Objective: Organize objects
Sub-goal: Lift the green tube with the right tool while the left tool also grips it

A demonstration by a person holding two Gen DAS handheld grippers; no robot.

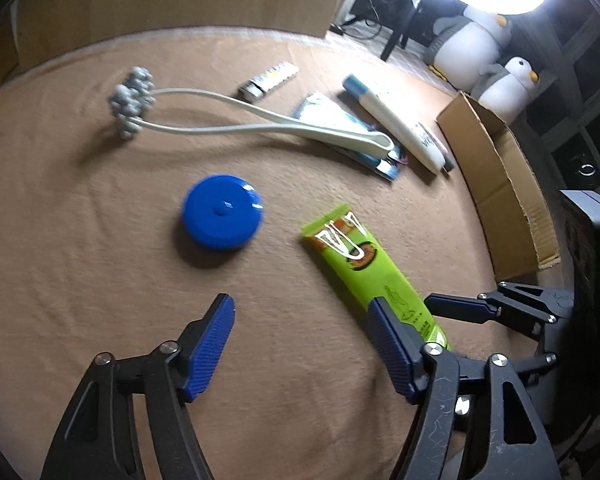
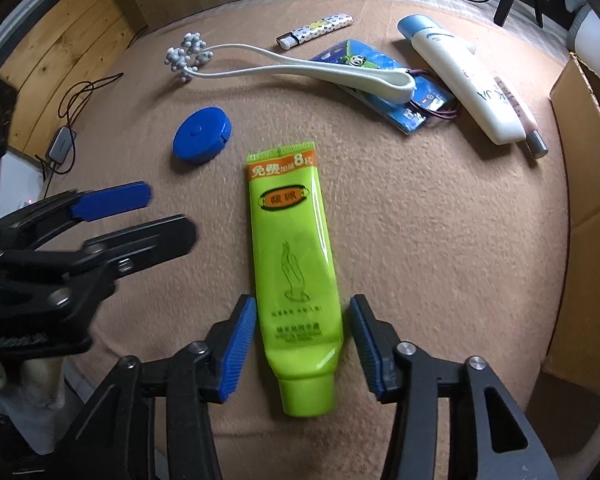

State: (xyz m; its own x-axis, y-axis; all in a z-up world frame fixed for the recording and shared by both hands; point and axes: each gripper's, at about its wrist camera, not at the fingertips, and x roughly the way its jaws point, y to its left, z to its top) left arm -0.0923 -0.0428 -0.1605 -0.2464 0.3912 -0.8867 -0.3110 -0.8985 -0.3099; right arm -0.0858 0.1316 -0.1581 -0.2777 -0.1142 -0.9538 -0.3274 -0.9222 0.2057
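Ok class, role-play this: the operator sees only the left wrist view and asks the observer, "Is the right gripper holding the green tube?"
Observer: No. The right wrist view shows the tube between the pads of the right gripper, with a gap on each side.
Operator: Which end of it lies nearest that gripper?
Observer: The cap. The crimped end points away.
Operator: Is anything tucked beside the white bottle?
Observer: A thin pink stick with a grey end lies along its right side.
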